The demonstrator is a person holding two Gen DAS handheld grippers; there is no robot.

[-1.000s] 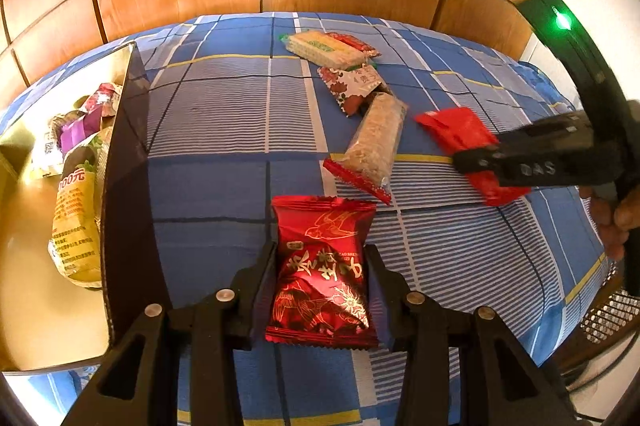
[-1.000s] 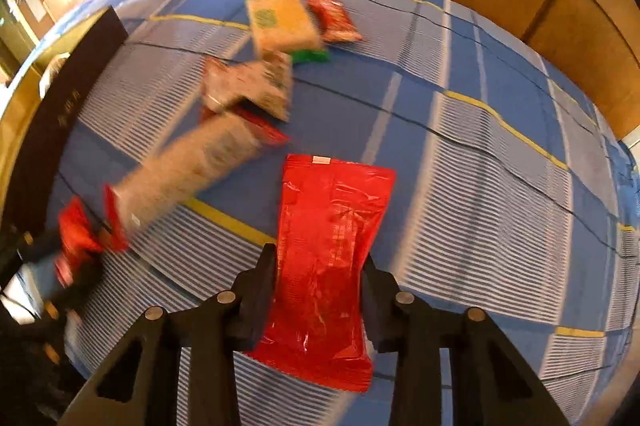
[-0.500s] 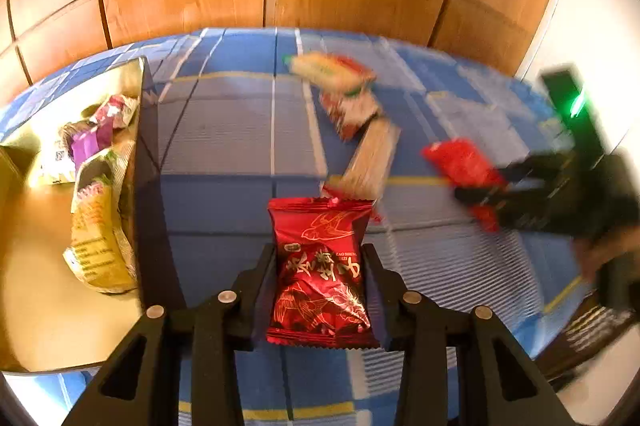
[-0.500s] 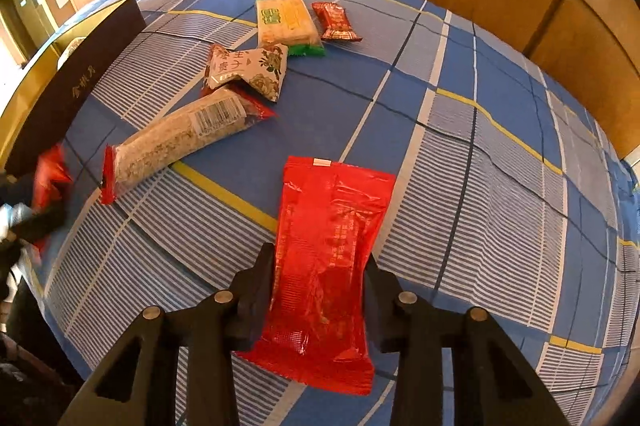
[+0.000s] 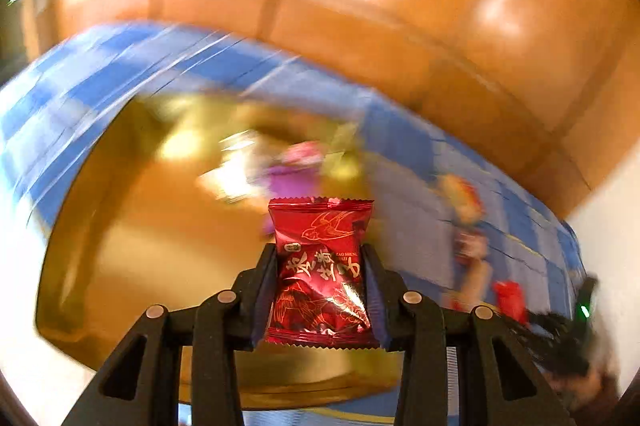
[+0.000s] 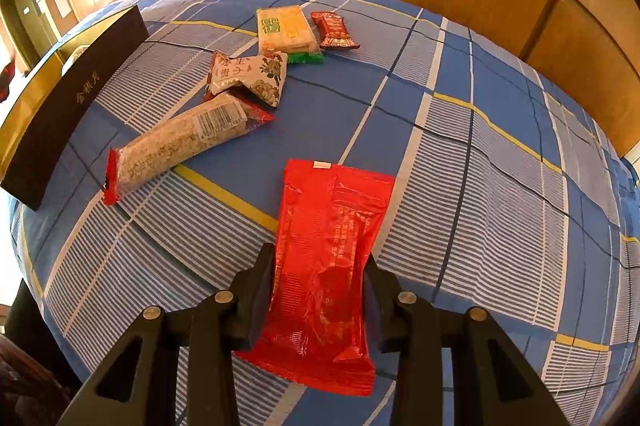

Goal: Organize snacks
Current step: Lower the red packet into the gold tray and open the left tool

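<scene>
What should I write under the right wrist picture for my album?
Right gripper pinching a bright red packet above the blue checked cloth, four snacks waiting behind.

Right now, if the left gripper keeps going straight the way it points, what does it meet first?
Probably the gold box: the left gripper, holding the dark red foil packet, points into it, toward blurred snacks inside. Depth unclear.
</scene>
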